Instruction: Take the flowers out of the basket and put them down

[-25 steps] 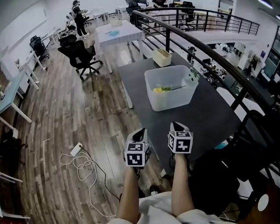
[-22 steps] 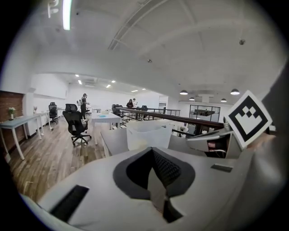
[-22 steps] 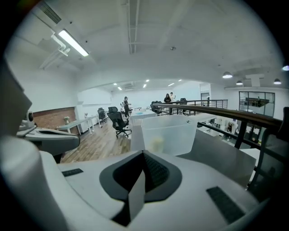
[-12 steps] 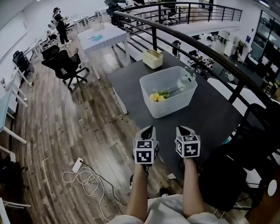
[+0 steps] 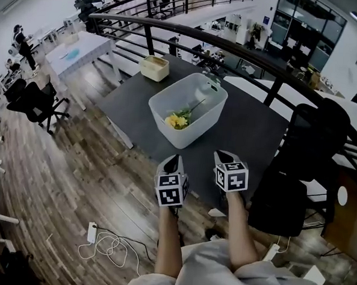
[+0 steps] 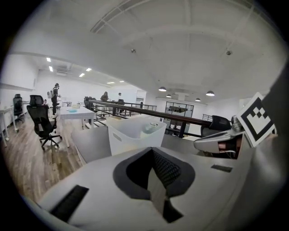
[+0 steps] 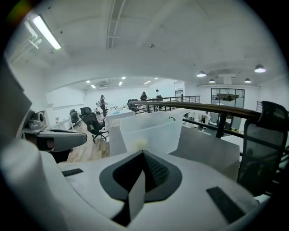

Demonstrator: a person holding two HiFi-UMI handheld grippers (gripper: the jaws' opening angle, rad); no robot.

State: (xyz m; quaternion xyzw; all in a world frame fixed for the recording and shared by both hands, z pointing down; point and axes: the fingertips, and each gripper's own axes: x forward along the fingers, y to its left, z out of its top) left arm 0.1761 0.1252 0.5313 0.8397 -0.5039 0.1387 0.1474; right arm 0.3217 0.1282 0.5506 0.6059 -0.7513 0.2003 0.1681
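A white translucent basket point(image 5: 196, 93) stands on the dark grey table point(image 5: 251, 134). Yellow flowers point(image 5: 176, 120) with a green stem lie inside it. Both grippers hover side by side at the table's near edge, short of the basket and touching nothing. My left gripper point(image 5: 172, 164) is shut and holds nothing. My right gripper point(image 5: 222, 155) is shut and empty too. The left gripper view has the basket point(image 6: 133, 136) straight ahead beyond the closed left gripper point(image 6: 153, 168). In the right gripper view the closed right gripper point(image 7: 142, 173) points at the basket point(image 7: 151, 131), and a yellow bloom point(image 7: 141, 144) glows through its wall.
A small beige box point(image 5: 154, 67) sits at the table's far corner. A black railing point(image 5: 233, 44) runs behind the table. A black office chair point(image 5: 307, 154) stands at the right. A power strip with cable point(image 5: 100, 239) lies on the wood floor at the left.
Both grippers have come forward from over the floor to the table's near edge, the left one further. The head view has swung, so the basket sits closer and more central. Jaws stayed shut.
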